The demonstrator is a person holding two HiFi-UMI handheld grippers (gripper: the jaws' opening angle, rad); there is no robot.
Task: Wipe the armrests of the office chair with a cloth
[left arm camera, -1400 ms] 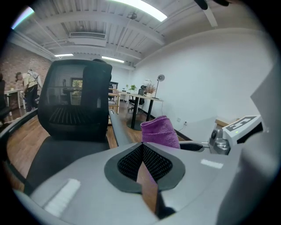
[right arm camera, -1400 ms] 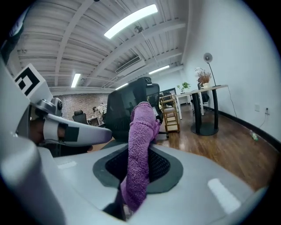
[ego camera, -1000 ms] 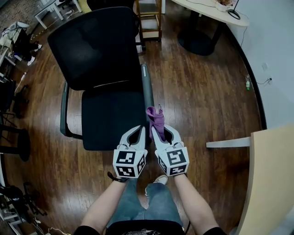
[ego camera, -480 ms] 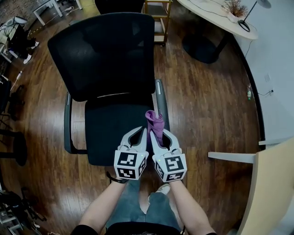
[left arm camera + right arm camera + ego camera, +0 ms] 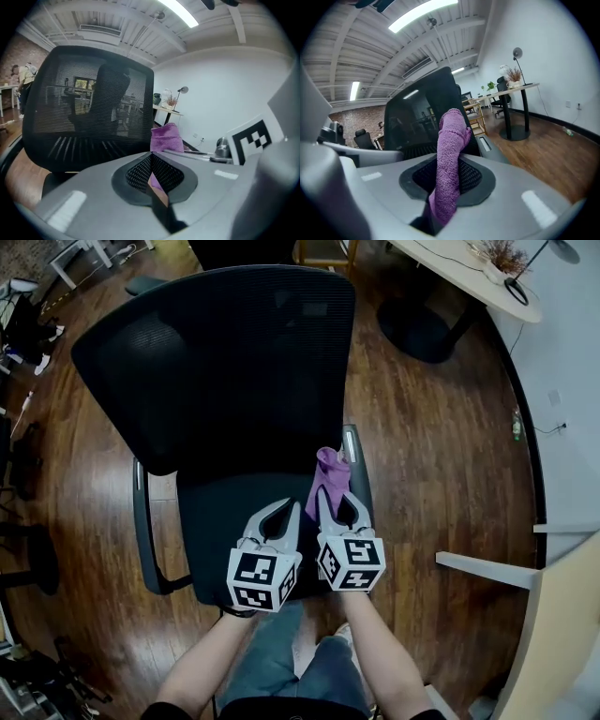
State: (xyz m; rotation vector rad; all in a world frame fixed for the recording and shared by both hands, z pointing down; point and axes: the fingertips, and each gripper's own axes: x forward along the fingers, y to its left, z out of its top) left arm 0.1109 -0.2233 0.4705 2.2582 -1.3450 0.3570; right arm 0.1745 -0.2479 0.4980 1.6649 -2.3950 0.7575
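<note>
Gripping cloth [image 5: 330,474] lengthwise along right tool [image 5: 335,499], tip toward chair backrest [image 5: 216,362].

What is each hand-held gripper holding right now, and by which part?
The right hand-held gripper is shut on the purple cloth, clamped near one bunched end; the rest stands up past the jaws. The left hand-held gripper is shut on nothing.

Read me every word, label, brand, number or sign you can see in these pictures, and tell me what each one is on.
No text can be read in any view.
Left gripper and right gripper: their cubes carry black-and-white square markers, which are patterns only, not letters or numbers.
Office chair: no label or brand shows.
Purple cloth: no print or tag shows.
</note>
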